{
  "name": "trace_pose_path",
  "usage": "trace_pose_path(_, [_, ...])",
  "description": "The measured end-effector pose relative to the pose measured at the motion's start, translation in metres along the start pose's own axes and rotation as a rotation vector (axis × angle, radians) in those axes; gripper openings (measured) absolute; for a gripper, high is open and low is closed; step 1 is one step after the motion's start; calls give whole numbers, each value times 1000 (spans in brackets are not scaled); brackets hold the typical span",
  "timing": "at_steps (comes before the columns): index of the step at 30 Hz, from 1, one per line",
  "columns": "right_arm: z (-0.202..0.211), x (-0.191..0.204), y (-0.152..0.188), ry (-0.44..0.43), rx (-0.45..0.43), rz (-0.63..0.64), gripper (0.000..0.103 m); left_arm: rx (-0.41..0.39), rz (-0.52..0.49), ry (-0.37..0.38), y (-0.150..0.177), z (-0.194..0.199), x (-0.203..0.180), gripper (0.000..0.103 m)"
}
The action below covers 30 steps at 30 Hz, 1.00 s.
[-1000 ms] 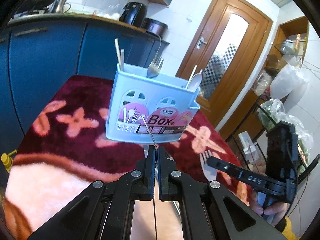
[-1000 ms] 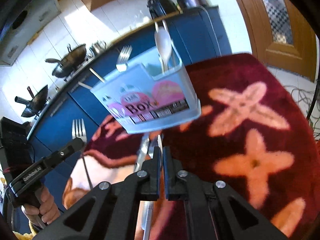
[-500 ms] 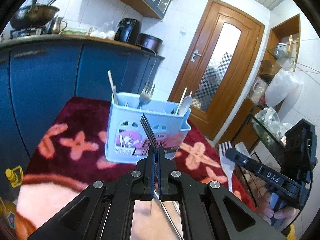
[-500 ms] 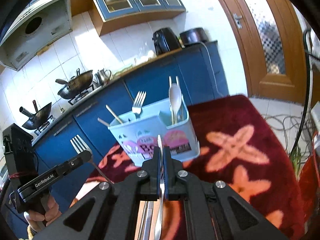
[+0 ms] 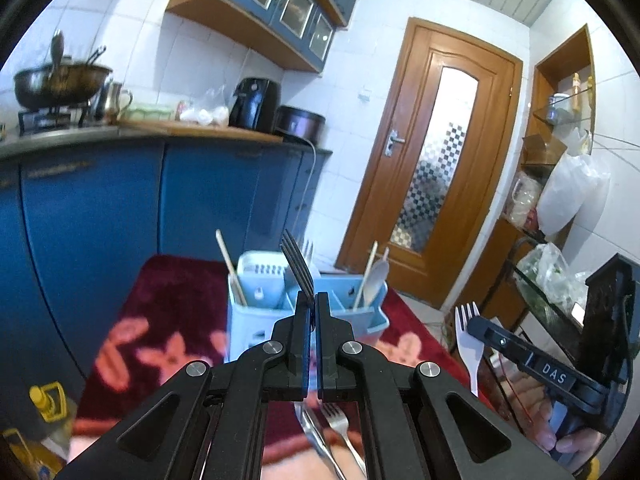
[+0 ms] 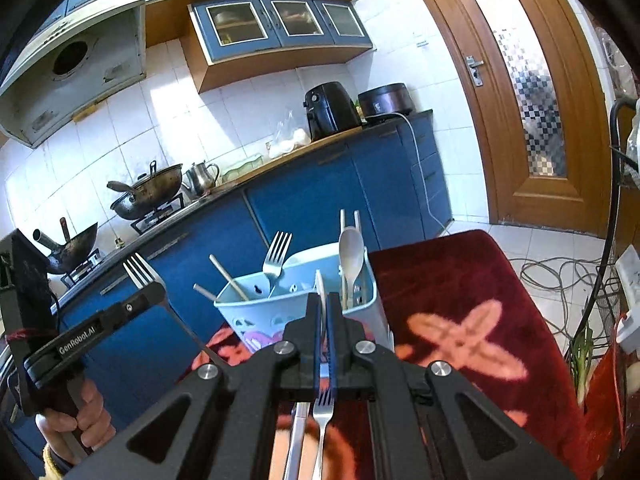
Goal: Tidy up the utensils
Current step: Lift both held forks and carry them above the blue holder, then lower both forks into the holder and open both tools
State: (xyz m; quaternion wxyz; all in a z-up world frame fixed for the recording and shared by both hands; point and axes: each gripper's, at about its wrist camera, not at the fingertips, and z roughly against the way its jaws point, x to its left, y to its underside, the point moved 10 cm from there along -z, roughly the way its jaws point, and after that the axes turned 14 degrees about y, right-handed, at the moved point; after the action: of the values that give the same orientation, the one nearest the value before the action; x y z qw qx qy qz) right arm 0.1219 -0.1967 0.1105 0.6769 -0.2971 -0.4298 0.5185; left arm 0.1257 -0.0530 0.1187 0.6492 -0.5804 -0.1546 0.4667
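I count four forks: one metal fork (image 5: pixel 297 264) pinched in my left gripper (image 5: pixel 312 300), one white plastic fork (image 5: pixel 465 336) pinched in my right gripper (image 6: pixel 324 300), one standing fork (image 6: pixel 276 256) in the single blue caddy (image 6: pixel 260 312), and one loose fork (image 6: pixel 322 404) on the cloth (image 6: pixel 460 280). Beside it lies one flat metal utensil (image 6: pixel 298 424), kind unclear. The caddy also has one white spoon (image 6: pixel 351 252) and four chopsticks (image 6: pixel 228 278), two at each end.
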Motion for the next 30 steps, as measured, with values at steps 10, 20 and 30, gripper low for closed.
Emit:
trace_pose_path(10, [-10, 0, -25, 2, -36, -3, 4, -61, -59, -33, -50, -18, 1, 1])
trace_pose_path(20, [-30, 0, -44, 13, -58, -6, 4, -111, -93, -61, -88, -28, 4, 1])
trace_pose_path(30, [-48, 0, -60, 41, -84, 3, 4, -140, -96, -61, -105, -38, 8, 1])
